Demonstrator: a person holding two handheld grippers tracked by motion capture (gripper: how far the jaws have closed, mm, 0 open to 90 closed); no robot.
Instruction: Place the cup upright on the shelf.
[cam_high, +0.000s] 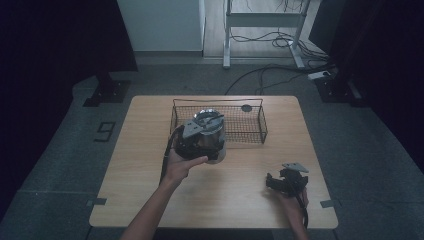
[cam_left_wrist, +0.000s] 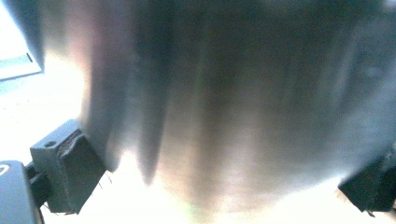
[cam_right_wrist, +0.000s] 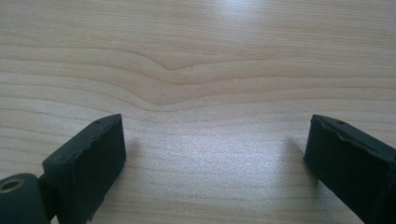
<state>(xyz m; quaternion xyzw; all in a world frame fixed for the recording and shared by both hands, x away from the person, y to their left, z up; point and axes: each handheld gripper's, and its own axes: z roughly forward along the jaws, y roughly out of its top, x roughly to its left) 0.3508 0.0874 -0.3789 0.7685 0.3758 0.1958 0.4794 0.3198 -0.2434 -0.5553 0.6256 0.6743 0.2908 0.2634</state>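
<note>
My left gripper (cam_high: 207, 142) has its jaws clamped on either side of the steel pot (cam_high: 210, 131), which sits just in front of the wire basket (cam_high: 250, 131), at about 12 o'clock from table centre. In the left gripper view its brushed wall (cam_left_wrist: 224, 116) spans both pads. My right gripper (cam_high: 280, 182) rests at 4 o'clock on the table (cam_right_wrist: 196, 56), jaws wide apart.

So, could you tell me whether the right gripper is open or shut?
Open: the right gripper has its jaws wide apart over bare table, holding nothing.
</note>
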